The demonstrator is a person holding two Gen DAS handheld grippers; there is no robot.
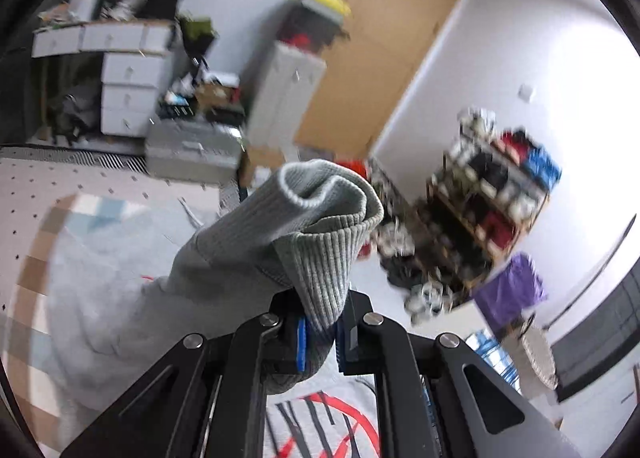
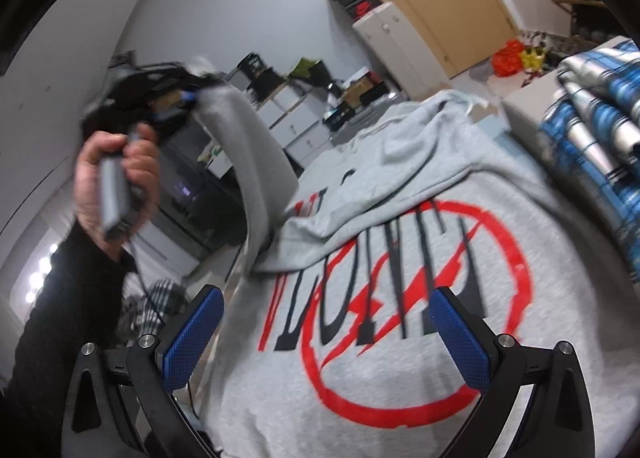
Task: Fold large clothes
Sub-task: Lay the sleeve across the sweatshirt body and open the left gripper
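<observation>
Left claw (image 1: 322, 334) pinches the grey sweatshirt's (image 2: 400, 358) ribbed cuff (image 1: 324, 242) (sleeve lifted); right claw (image 2: 326, 334) gapes wide.

The left gripper (image 1: 322, 332) is clamped on the grey sweatshirt's ribbed cuff (image 1: 320, 234); the sleeve (image 1: 160, 298) trails left.

I see a grey sweatshirt (image 2: 400, 398) with black letters and a red ring with a red zigzag on its front, and its grey cuff (image 1: 320, 225) has thin ribs. My right gripper (image 2: 326, 332) is black with blue dotted pads, and beside the sweatshirt lies a blue, white and black checked blanket (image 2: 592, 137). The door (image 1: 384, 49) is light brown and the wall (image 1: 520, 37) is white.
</observation>
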